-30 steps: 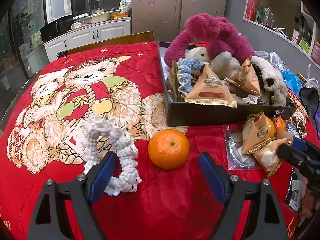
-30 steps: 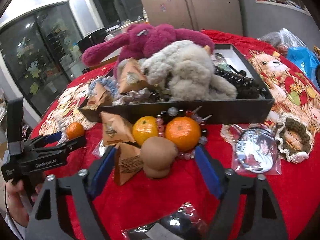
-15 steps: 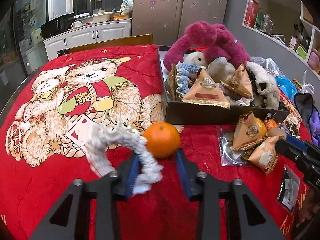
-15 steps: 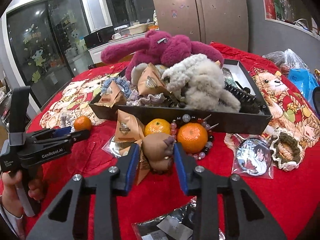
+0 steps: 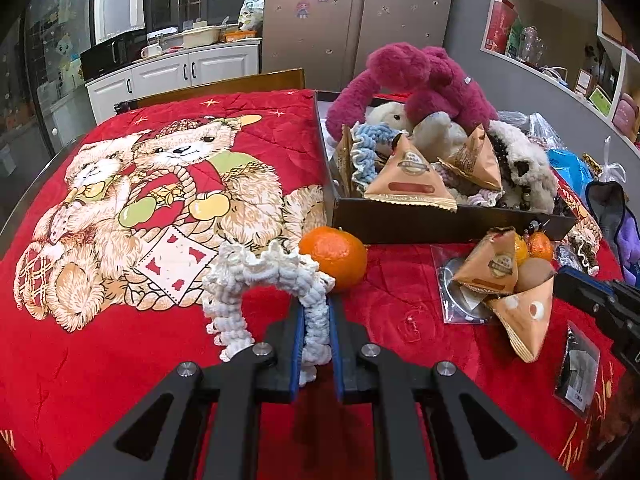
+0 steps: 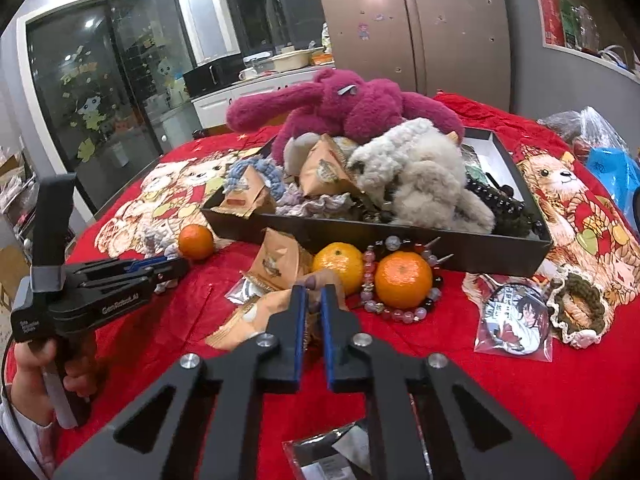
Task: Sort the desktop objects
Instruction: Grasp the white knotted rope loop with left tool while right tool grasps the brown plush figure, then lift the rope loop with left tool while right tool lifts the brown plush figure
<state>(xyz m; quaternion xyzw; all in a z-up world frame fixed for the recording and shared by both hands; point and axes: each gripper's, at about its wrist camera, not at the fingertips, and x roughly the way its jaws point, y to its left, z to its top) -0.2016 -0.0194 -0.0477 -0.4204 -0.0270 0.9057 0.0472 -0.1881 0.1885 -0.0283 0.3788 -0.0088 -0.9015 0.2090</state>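
"GenRobot.AI" in white on side of left gripper (image 6: 168,267), left of black box (image 6: 400,236); snack packet print there illegible.

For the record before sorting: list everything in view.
blanket: one, red, over the table
box: one, black, centre, overfull
magenta plush: one, atop the box
grey plush: one, in the box
snack packs: several, tan, in and before the box
tangerines: three, orange, before the box
bracelet: one, pink and dark beads, by the tangerines
badge: one, bagged, right of bracelet
olive scrunchie: one, far right
white scrunchie: one, in left claw
brown lump: one, in right claw
left claw: black, shut
right claw: black, shut
hand: one, on left claw's handle
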